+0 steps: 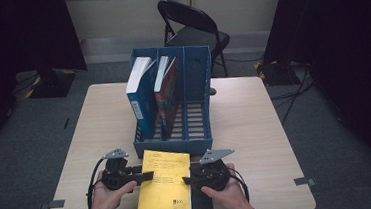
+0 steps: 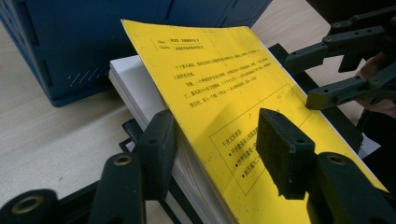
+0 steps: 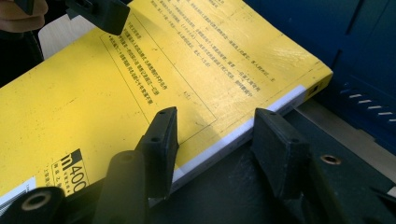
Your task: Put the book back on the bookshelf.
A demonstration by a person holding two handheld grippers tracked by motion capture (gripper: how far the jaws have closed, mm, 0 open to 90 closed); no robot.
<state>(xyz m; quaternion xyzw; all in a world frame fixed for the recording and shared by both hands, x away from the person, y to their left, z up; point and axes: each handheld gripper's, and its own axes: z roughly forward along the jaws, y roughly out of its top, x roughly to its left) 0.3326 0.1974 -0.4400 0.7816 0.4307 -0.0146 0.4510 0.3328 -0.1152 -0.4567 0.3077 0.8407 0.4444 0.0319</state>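
A thick yellow book lies tilted at the near edge of the table, partly on a flat black stand. My left gripper straddles its white page edge: one jaw sits under the pages and the other over the cover, with no clear press. My left gripper looks open. My right gripper straddles the spine side. One jaw is over the cover, and the other stands off the spine above the black stand, so my right gripper is open.
A blue file rack with three slots stands just beyond the book. A blue-and-white book and a red one stand in its left and middle slots. A folding chair is behind the table. Bare tabletop lies on both sides.
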